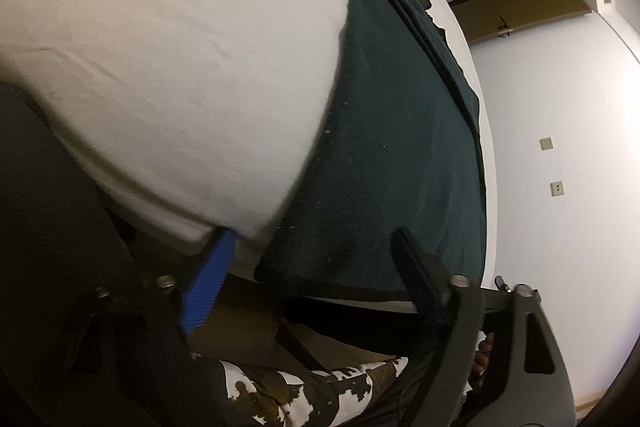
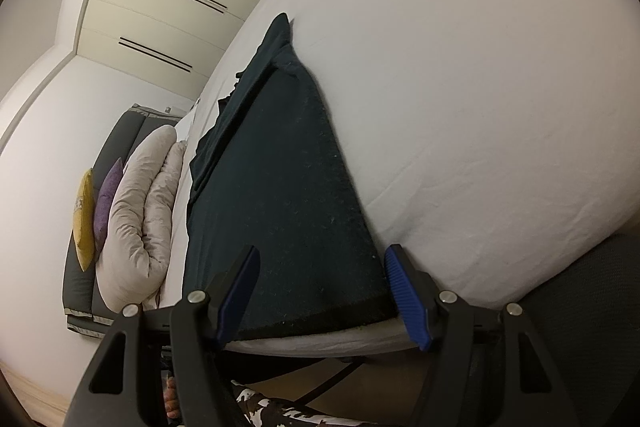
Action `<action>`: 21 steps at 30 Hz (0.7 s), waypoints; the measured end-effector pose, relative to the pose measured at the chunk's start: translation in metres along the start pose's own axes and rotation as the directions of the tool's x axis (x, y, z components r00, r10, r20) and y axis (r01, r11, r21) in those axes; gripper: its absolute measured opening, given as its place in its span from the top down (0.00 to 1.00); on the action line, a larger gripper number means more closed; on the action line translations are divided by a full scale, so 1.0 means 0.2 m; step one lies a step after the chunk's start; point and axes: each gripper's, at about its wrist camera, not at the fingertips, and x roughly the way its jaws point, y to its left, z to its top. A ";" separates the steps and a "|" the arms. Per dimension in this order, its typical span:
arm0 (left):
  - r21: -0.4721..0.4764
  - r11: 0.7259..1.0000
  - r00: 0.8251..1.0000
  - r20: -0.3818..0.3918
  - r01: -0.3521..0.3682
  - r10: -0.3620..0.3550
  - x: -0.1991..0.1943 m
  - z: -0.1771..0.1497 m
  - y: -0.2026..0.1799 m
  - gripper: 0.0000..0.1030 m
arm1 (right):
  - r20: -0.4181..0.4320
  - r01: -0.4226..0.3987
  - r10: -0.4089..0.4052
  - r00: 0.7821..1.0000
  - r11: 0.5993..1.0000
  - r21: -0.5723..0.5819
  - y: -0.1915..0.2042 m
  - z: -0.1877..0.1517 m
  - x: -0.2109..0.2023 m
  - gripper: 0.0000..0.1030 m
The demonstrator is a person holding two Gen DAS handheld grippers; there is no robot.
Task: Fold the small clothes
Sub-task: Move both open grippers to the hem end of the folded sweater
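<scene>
Straddling the near hem of the dark green garment (image 2: 288, 195), the right gripper (image 2: 320, 291) has its jaws spread, one blue-padded finger over the cloth and the other at its right edge, neither pressing on it. The left gripper (image 1: 316, 259) is likewise spread at the same near hem; its blue pad (image 1: 208, 283) sits by the garment's left corner and its black finger lies over the cloth, and nothing is pinched. Below the hem, a person's patterned brown-and-white clothing (image 1: 320, 387) shows under both grippers, and fingers (image 1: 484, 347) wrap a handle.

That garment lies flat on the white bed (image 2: 480, 107), its near hem along the bed's edge, stretching away from both grippers as a long strip. At its far end the cloth is bunched in loose folds.

Beyond the garment, in the right wrist view, a rolled pale duvet (image 2: 140, 207) rests with a purple cushion (image 2: 106, 203) and a yellow cushion (image 2: 84, 219). Farther off stand cream wardrobe doors (image 2: 168, 7); the left wrist view shows a wooden door (image 1: 520, 11).
</scene>
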 end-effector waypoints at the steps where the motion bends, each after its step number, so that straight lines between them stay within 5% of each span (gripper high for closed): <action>1: -0.008 1.000 1.000 0.000 0.001 -0.001 -0.02 -0.01 0.02 0.39 | -0.002 0.001 -0.001 1.000 1.000 -0.002 0.00 0.00 0.00 0.34; 4: -0.043 0.999 1.000 -0.013 0.015 -0.015 -0.02 0.00 0.07 0.69 | -0.010 -0.002 0.002 1.000 1.000 -0.005 0.02 0.01 0.01 0.34; 8: -0.049 0.998 0.999 -0.020 0.029 -0.030 -0.01 0.00 0.08 0.70 | -0.015 -0.004 0.004 1.000 1.000 -0.009 0.03 0.01 0.01 0.34; 16: -0.029 0.983 0.982 -0.033 0.184 -0.185 -0.01 0.01 0.01 0.70 | -0.021 -0.011 0.011 1.000 1.000 -0.008 0.03 0.01 0.01 0.35; 21: -0.152 0.970 0.980 -0.015 0.192 -0.196 0.03 0.02 0.12 0.70 | -0.027 -0.020 0.019 0.999 1.000 -0.006 0.02 0.01 0.01 0.35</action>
